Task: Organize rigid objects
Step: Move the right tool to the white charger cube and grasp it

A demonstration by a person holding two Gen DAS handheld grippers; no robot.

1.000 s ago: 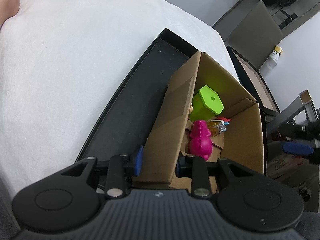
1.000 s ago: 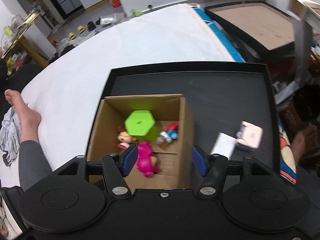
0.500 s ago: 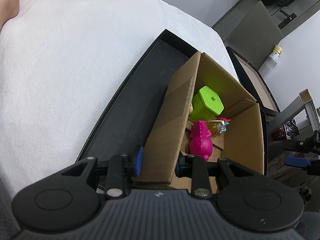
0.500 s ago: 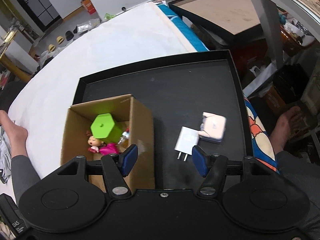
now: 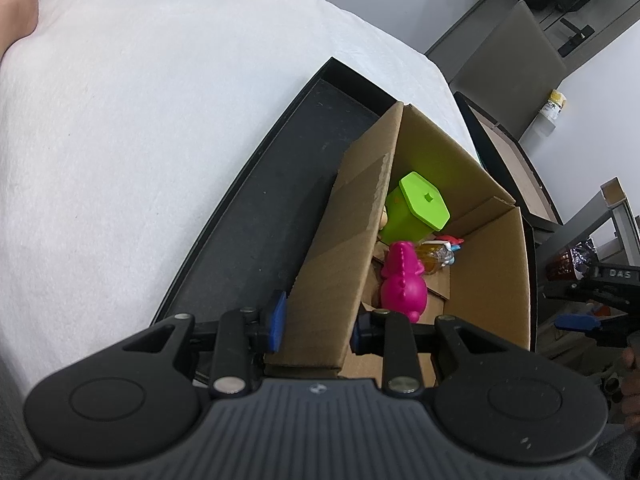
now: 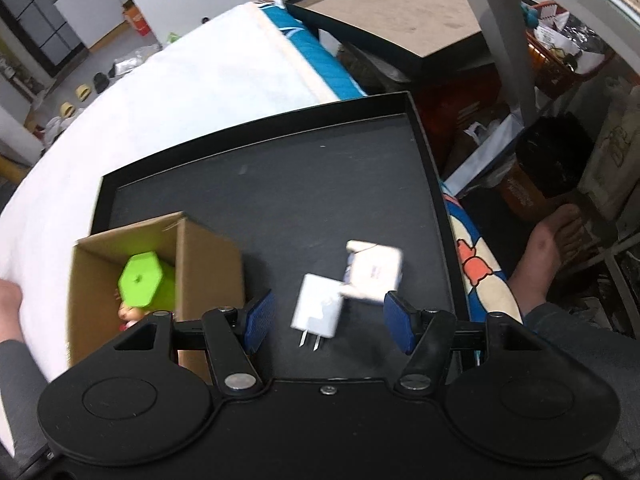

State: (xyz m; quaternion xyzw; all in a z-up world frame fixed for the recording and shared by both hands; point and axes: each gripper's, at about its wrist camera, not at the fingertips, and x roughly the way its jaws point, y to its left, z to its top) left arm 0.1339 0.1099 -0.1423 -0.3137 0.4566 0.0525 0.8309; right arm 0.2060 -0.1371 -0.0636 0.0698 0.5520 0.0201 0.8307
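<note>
My left gripper (image 5: 316, 326) is shut on the near wall of a cardboard box (image 5: 344, 248) that stands on a black tray (image 5: 256, 232). Inside the box are a green hexagonal container (image 5: 420, 208), a pink toy (image 5: 402, 280) and a small blue-and-red figure (image 5: 448, 246). In the right wrist view the box (image 6: 204, 264) is at the left, the green container (image 6: 144, 280) showing in it. My right gripper (image 6: 328, 322) is open above the tray (image 6: 280, 200), with a white plug adapter (image 6: 318, 312) between its fingers and a second white charger (image 6: 372, 270) just beyond.
The tray lies on a white bedsheet (image 5: 140, 120). A person's bare foot (image 6: 552, 240) and a patterned blanket edge (image 6: 480, 276) lie right of the tray. A second tray with a brown bottom (image 6: 400, 16) and floor clutter sit behind.
My right gripper has moved to the right, from over the box to over the two white chargers, and sunk a little. The left gripper and the box have not moved.
</note>
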